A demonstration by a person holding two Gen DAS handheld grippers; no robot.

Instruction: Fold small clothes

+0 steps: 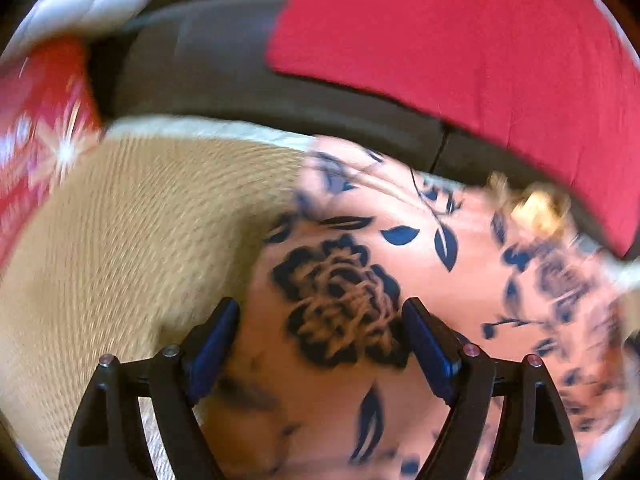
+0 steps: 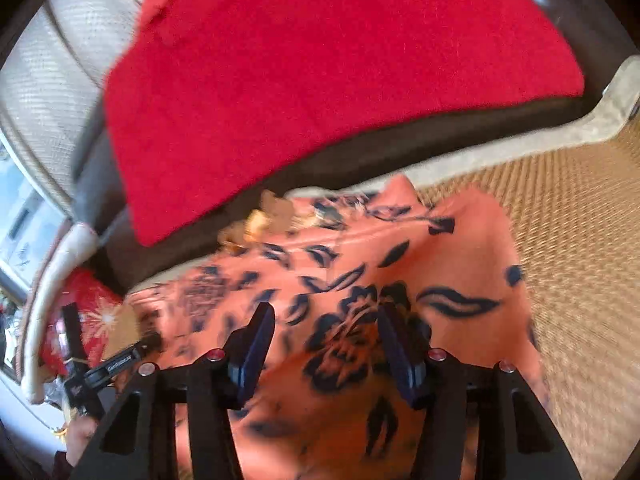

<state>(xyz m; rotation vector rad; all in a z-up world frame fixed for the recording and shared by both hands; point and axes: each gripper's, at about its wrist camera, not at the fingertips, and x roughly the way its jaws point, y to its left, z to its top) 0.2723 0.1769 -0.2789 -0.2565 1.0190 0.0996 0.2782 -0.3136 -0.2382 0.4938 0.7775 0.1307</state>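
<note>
**Both grippers poised over the flowered cloth**

The orange cloth [image 1: 400, 264] with dark blue flowers lies on a tan woven mat [image 1: 132, 240], filling the lower middle and right of the left wrist view and the lower middle of the right wrist view [image 2: 360, 280]. The left gripper [image 1: 320, 344] hovers over a large printed rose with its jaws wide apart and nothing between them. The right gripper [image 2: 326, 352] is likewise spread wide over another flower, holding nothing that can be seen.

To fold well, each gripper should probably go to a corner or a hem rather than the middle of the cloth, pinch one layer only, and lift both sides evenly so the fold line stays straight. The pointed flap [image 2: 404, 192] at the cloth's far edge, upper middle of the right view, looks like a reachable place to pinch. Bunched fabric would likely drag the rest askew.

Much is hard to read. Both views are smeared by motion, so creases and hems are uncertain, and whether the cloth is already doubled over cannot be told. Its near edge is cut off behind the gripper bodies. A red cushion [image 2: 320, 72] fills the upper frame. A golden, blurred ornament [image 1: 536, 208] at the cloth's far edge cannot be identified. At lower left of the right view a dark tool [image 2: 116, 364] is partly cut off.
</note>
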